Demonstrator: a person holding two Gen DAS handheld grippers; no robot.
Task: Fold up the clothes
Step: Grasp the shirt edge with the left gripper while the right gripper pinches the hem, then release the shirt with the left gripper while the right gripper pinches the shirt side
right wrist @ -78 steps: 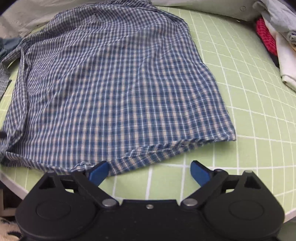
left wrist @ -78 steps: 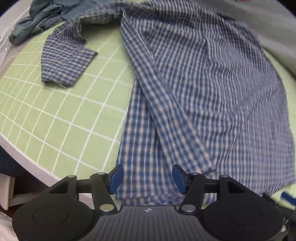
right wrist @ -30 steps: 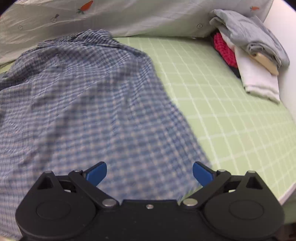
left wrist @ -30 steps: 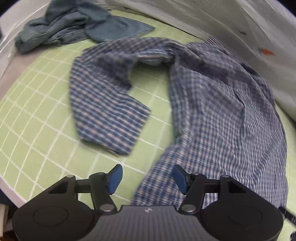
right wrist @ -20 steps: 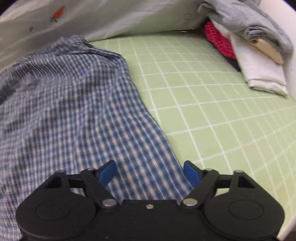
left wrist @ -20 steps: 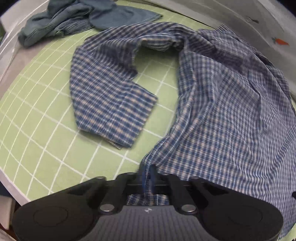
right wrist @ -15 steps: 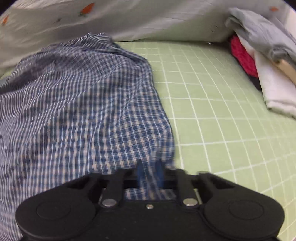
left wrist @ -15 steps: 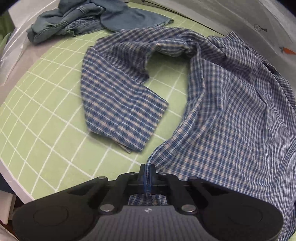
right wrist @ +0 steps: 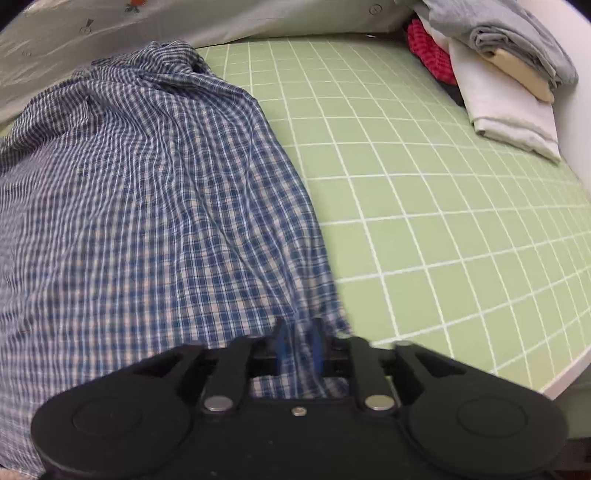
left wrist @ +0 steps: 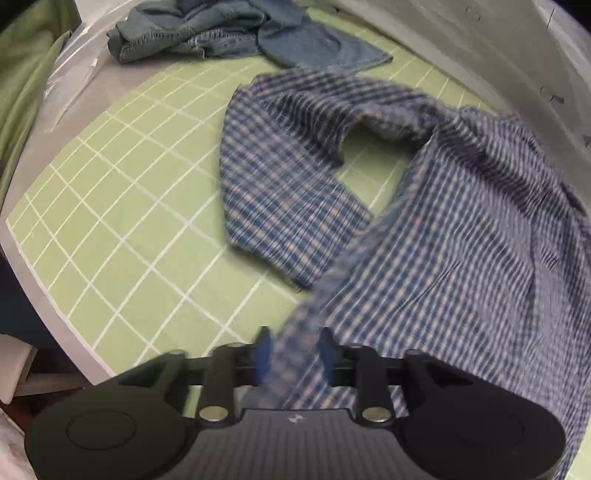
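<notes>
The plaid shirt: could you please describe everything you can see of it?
The plaid shirt is thin, blue-and-white checked woven cloth, rumpled on the green grid mat. One sleeve bends back on itself, cuff flat on the mat. Its hem corners run between the fingers of the left gripper, whose jaws stand apart, and the right gripper, nearly shut on the cloth. Its far edge lies near the denim.

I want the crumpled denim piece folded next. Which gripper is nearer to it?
Left. The denim piece lies far across the mat ahead of the left gripper; the right gripper, at the plaid shirt's other side, doesn't see it.
</notes>
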